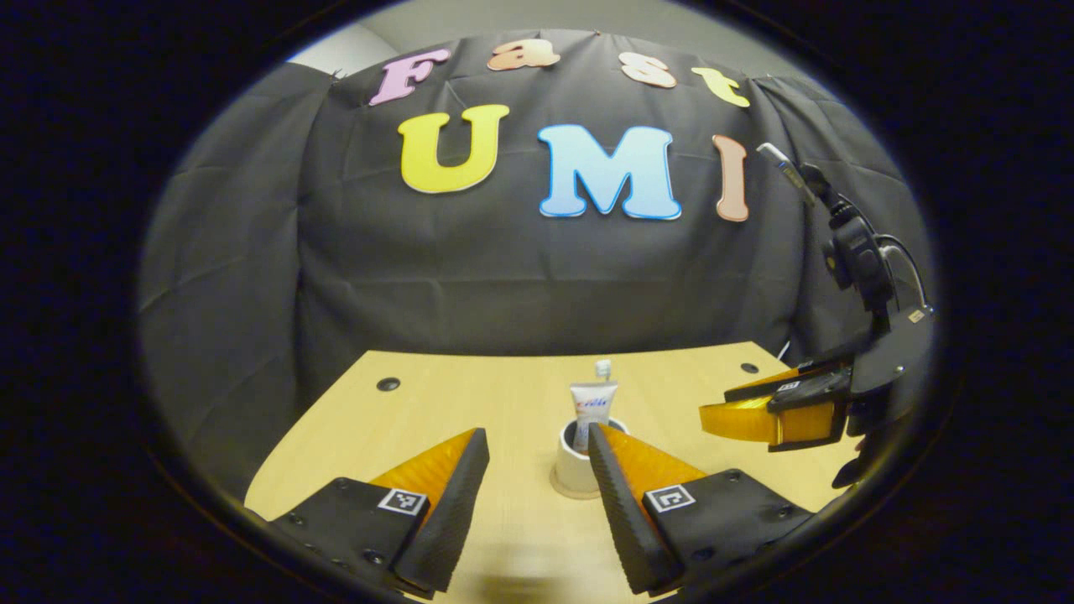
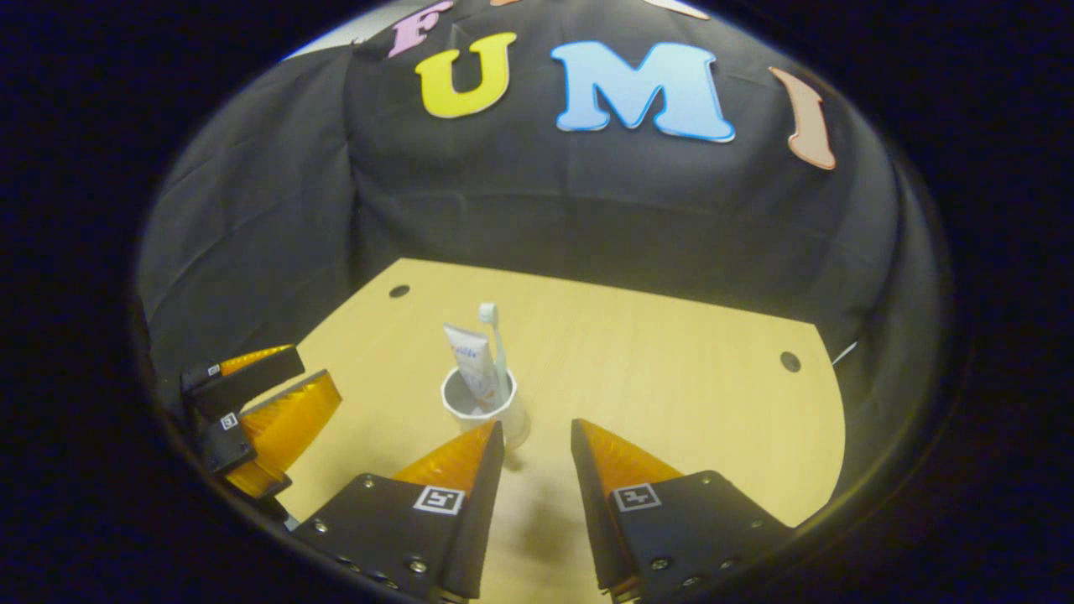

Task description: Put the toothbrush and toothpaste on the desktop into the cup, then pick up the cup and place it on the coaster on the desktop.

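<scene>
1. My left gripper [image 1: 537, 470] is released, its two orange fingers spread wide above the desk [image 1: 419, 403] with nothing between them.
2. In the left gripper view the cup [image 1: 575, 466] stands upright on the coaster [image 1: 564, 489], just ahead of my right-hand finger, which covers part of its rim.
3. The toothpaste [image 1: 592, 411] stands upright in the cup, with the toothbrush [image 1: 602, 367] head showing just above it.
4. My right gripper [image 2: 537, 449] is released too, fingers apart and empty, raised over the desk near the cup.
5. In the right gripper view the cup sits just beyond my left-hand fingertip, with tube and brush leaning together inside it.
6. Each gripper shows at the edge of the other's view.
</scene>
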The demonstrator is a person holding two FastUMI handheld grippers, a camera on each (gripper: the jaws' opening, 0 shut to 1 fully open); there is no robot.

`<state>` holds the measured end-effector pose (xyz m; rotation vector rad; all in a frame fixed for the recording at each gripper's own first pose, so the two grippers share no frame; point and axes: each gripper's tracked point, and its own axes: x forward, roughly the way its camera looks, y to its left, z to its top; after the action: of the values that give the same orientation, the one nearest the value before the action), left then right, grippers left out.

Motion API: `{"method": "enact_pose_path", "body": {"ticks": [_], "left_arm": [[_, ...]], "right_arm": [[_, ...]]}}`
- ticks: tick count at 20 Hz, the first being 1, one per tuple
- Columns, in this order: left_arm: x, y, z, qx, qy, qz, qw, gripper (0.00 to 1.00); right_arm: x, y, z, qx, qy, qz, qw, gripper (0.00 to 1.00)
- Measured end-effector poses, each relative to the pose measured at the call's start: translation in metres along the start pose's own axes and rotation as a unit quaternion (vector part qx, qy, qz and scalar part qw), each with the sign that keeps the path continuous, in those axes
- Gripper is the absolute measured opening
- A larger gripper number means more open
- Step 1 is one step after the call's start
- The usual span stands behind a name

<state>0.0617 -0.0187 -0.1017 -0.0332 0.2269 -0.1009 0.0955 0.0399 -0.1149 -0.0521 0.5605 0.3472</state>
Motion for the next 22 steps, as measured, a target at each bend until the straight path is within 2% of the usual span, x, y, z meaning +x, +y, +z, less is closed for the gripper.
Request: {"method": "enact_pose_path", "body": {"ticks": [1,4,7,9,11,13,17,19,22], "left_arm": [[-0.004,-0.007,0.006,0.004,-0.012,-0.003,1.0,0.79],[-0.017,-0.022,0.035,0.009,-0.049,-0.01,0.999,0.94],[-0.024,-0.029,0.079,0.016,-0.09,-0.011,0.996,0.95],[-0.033,-0.033,0.107,0.022,-0.12,-0.01,0.993,0.95],[-0.04,-0.039,0.131,0.029,-0.145,-0.01,0.989,0.94],[-0.045,-0.046,0.148,0.038,-0.164,-0.011,0.986,0.94],[-0.056,-0.056,0.157,0.04,-0.179,-0.015,0.983,0.94],[-0.059,-0.06,0.16,0.036,-0.186,-0.016,0.982,0.94],[-0.061,-0.062,0.163,0.036,-0.19,-0.017,0.981,0.94]], "right_arm": [[-0.009,-0.005,0.011,0.006,-0.024,-0.01,1.0,0.49],[-0.041,-0.018,0.05,0.022,-0.098,-0.035,0.994,0.49],[-0.078,-0.03,0.082,0.023,-0.172,-0.061,0.983,0.48],[-0.101,-0.033,0.103,0.015,-0.211,-0.078,0.974,0.55],[-0.113,-0.034,0.119,0.005,-0.245,-0.088,0.965,0.54],[-0.127,-0.032,0.125,0.007,-0.266,-0.086,0.96,0.72],[-0.142,-0.02,0.135,0.011,-0.303,-0.089,0.949,0.96],[-0.153,-0.017,0.139,0.011,-0.327,-0.096,0.94,0.95],[-0.158,-0.018,0.138,0.006,-0.341,-0.108,0.934,0.95]]}}
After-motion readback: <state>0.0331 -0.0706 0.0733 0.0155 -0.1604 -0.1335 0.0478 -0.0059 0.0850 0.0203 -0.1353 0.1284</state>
